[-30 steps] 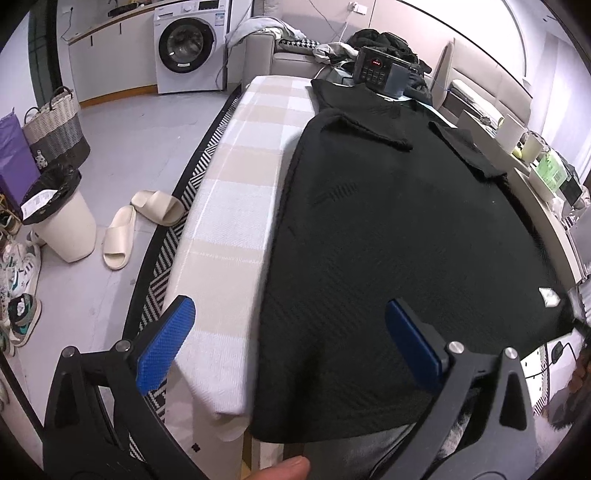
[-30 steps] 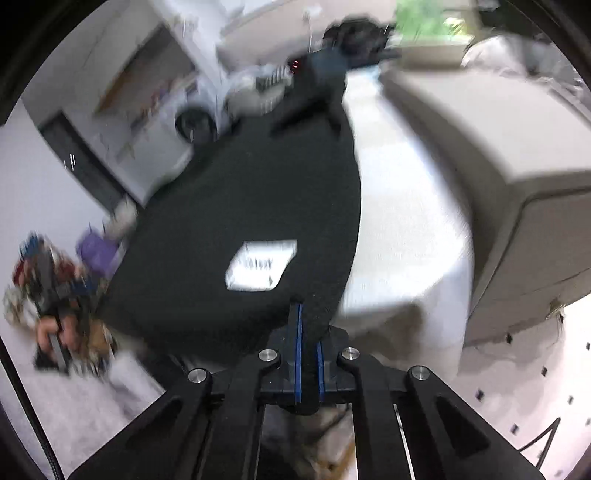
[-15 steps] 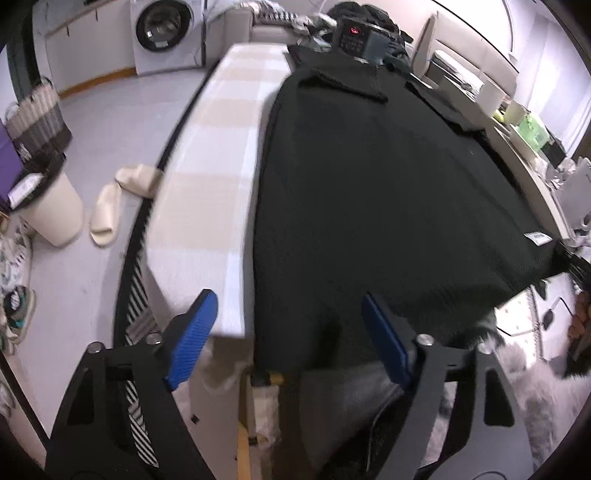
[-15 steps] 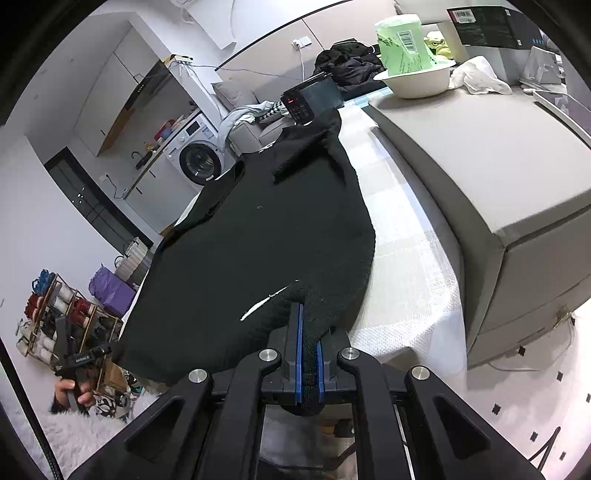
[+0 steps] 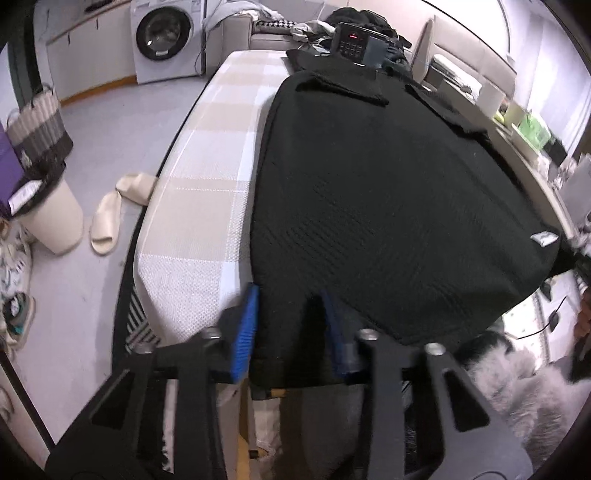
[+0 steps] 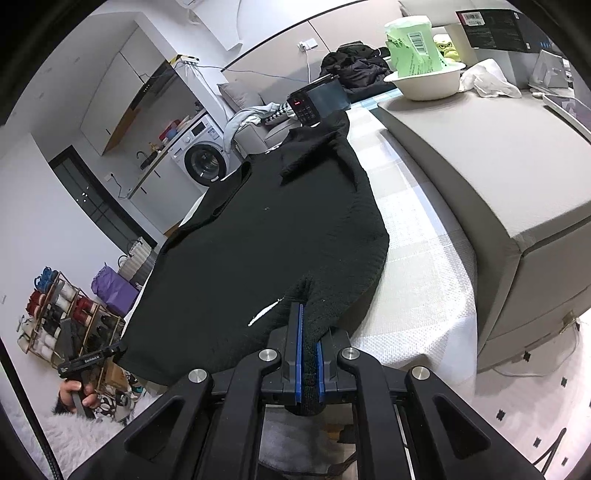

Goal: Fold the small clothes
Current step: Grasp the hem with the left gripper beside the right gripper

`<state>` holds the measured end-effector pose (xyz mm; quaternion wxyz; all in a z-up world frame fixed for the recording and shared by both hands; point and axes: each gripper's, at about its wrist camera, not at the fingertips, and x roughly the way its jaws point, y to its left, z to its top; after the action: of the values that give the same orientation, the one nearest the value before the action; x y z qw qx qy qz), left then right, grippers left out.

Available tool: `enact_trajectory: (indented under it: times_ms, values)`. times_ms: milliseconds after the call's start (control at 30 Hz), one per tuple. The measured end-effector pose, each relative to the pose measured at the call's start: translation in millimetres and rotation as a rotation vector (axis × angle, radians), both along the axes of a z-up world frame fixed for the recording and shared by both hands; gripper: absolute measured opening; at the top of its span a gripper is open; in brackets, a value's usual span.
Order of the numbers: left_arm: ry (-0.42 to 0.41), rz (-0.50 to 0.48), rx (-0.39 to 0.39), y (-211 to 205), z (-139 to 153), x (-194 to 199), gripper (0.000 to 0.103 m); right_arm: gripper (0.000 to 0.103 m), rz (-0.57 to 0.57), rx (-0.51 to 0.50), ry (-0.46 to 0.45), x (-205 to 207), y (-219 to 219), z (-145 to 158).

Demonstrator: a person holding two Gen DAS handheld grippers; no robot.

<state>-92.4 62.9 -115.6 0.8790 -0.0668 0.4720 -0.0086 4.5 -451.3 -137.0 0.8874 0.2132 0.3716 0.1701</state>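
Right tongs (image 6: 309, 354) clamp the black garment (image 5: 388, 192) hem; left tongs (image 5: 291, 328), just closing, apparently pinch its corner. A shallow bite may slip during folding.

A lived-in home: a white front-loading washing machine (image 5: 164, 35) is standing by a grey sofa (image 5: 240, 27), beige slippers (image 5: 110, 218) lying about.

The black garment (image 5: 388, 192) is matt knitted cloth with a fine ribbed weave, a small white label (image 5: 543, 238) at right. Under it, left of centre, the checked table cover (image 5: 207, 192) looks like coarse waffle-textured fabric. The washing machine (image 5: 166, 37), upper left, is glossy white with a glass door.
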Motion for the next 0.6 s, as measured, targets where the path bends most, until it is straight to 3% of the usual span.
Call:
enact_trajectory:
  times_ms: [67,267,433,533,600]
  values:
    - [0.005,-0.012,-0.021,-0.5,0.6,1.3,0.007,0.005,0.000,0.012,-0.018,-0.9,-0.6,0.2]
    - [0.031,-0.045,-0.099,2.7,1.9,-2.3,0.005,0.005,-0.057,0.079,-0.112,-15.3,-22.4,7.8]
    - [0.035,-0.088,-0.096,0.5,3.1,-7.9,0.005,0.005,-0.057,0.050,-0.064,-16.3,-27.9,2.3]
    - [0.051,-0.093,-0.121,5.3,1.8,-8.5,0.006,0.009,-0.042,0.055,0.033,-8.0,-27.4,-9.4]
    - [0.058,-0.098,-0.132,9.6,3.1,-10.1,0.013,0.016,-0.030,0.049,0.064,-7.1,-27.5,-14.7]
